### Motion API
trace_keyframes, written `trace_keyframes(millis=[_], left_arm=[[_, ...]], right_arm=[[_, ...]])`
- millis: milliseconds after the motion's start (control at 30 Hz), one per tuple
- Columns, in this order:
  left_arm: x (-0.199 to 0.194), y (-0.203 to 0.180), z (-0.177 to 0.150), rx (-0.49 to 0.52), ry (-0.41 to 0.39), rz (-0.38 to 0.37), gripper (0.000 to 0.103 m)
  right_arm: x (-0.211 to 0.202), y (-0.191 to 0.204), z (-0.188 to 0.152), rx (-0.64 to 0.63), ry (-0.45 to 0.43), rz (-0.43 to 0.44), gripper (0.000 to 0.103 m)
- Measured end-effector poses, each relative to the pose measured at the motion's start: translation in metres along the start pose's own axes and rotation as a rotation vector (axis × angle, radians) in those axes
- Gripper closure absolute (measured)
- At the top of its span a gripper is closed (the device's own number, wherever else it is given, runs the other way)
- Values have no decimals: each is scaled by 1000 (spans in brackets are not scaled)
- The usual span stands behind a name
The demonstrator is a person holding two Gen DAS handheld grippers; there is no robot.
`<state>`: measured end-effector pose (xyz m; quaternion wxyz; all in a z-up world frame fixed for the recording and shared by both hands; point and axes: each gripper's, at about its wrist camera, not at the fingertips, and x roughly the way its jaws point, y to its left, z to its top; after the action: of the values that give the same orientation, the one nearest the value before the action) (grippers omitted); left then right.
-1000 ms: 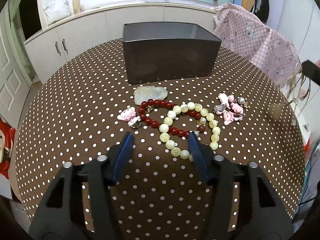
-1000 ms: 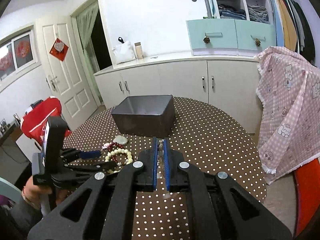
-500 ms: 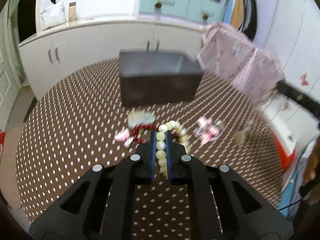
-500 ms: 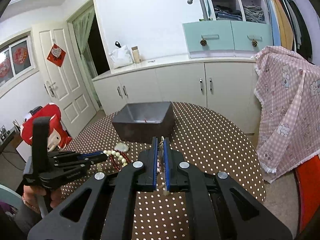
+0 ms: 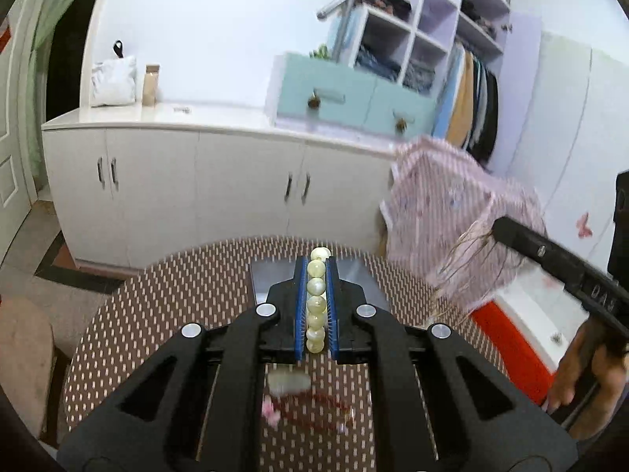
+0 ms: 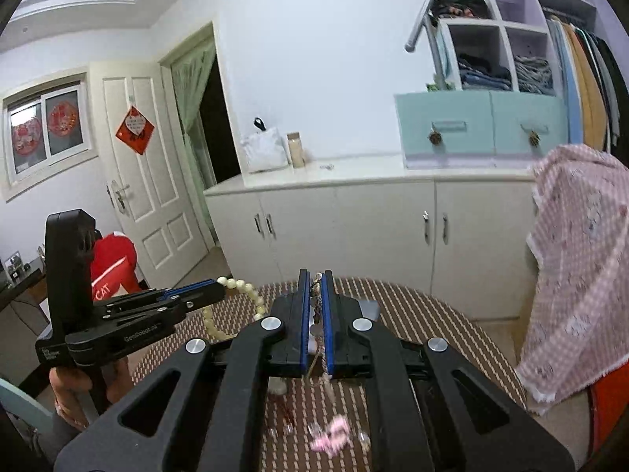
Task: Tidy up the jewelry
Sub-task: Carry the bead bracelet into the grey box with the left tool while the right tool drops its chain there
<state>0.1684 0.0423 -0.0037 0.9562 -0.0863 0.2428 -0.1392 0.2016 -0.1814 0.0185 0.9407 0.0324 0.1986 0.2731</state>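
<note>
My left gripper (image 5: pixel 315 261) is shut on a pale yellow bead bracelet (image 5: pixel 316 287) and holds it above the dotted table (image 5: pixel 177 295). In the right wrist view the bracelet (image 6: pixel 251 295) dangles from the left gripper (image 6: pixel 212 289). My right gripper (image 6: pixel 314 275) is shut on a thin brownish chain (image 6: pixel 316 303); from the left wrist view its strands (image 5: pixel 464 259) hang off the right gripper (image 5: pixel 499 224). The dark box (image 5: pixel 271 279) sits mostly hidden behind the left fingers. A jade pendant (image 5: pixel 289 381), red bead bracelet (image 5: pixel 314 409) and pink charms (image 6: pixel 330 434) lie on the table below.
A chair draped in pink checked cloth (image 6: pixel 578 275) stands at the table's right. White cabinets (image 5: pixel 196 181) run along the far wall behind the table. A person's hand (image 5: pixel 582 373) holds the right gripper's handle.
The left gripper closed on the pale bead bracelet and lifted it off the table, tilting upward. The right gripper rose too, still gripping the chain.
</note>
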Motion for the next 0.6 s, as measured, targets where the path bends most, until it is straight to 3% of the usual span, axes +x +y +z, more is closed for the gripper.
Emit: trace_keyframes(millis=[200, 467, 600], left_arm=[[35, 4, 13, 8, 32, 24, 94], [95, 10, -15, 33, 218, 49, 93], [105, 16, -23, 1, 266, 18, 93]], right_arm=[[47, 7, 9, -13, 20, 23, 98], [96, -15, -25, 47, 161, 11, 98], [102, -24, -37, 82, 203, 7, 98]])
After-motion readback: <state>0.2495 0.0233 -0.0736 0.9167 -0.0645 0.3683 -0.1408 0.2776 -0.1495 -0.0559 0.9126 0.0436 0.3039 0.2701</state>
